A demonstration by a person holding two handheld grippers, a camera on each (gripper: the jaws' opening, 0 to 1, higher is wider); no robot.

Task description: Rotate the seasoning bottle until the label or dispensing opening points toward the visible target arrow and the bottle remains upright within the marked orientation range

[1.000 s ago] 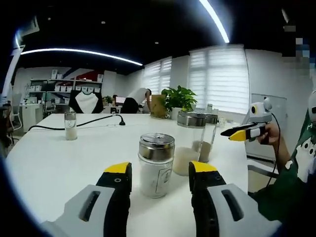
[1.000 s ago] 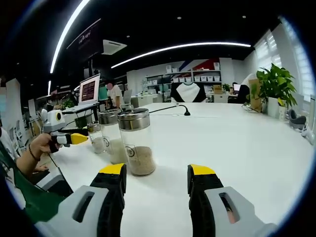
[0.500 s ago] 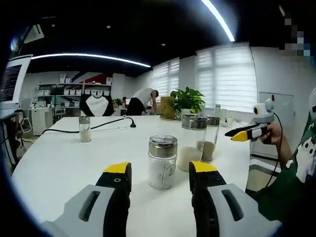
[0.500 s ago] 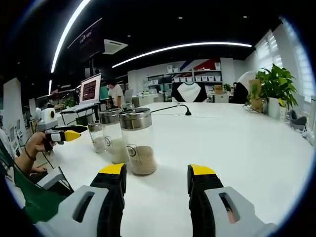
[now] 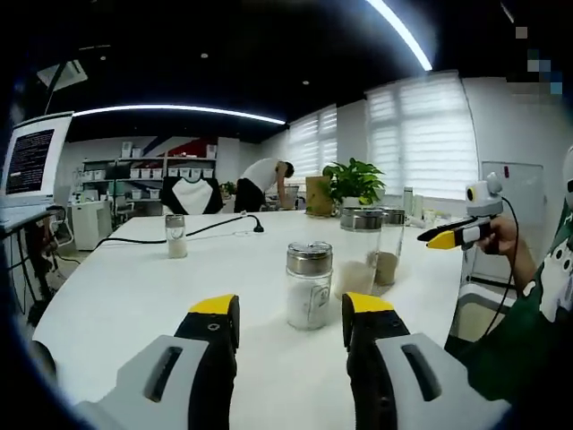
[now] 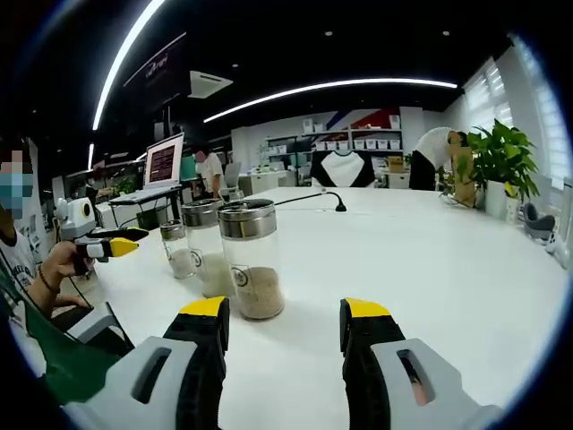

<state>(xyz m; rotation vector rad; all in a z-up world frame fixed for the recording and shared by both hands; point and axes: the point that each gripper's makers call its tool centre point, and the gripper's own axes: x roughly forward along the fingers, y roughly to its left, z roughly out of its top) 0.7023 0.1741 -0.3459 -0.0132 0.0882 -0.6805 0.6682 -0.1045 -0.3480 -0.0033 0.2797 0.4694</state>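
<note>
Seasoning bottle (image 5: pixel 309 285) stands upright on the white table (image 5: pixel 134 287), ahead of the left gripper (image 5: pixel 289 313), apart from it and in line with the gap. Fingers spread, holding nothing; my reading is a lined-up approach before the grasp and twist. No target arrow visible on the table.

Bottle: clear cylindrical glass, white granular fill, shiny perforated metal cap, pale label toward the camera.

Right gripper (image 6: pixel 285 318): fingers likewise spread and empty, held low over the table, apparently idle. Tall jar (image 6: pixel 251 258) ahead and to its left, clear with steel lid, tan grains at the bottom; two similar jars (image 6: pixel 202 246) behind it.

Table surface smooth, matte, glare-free.
</note>
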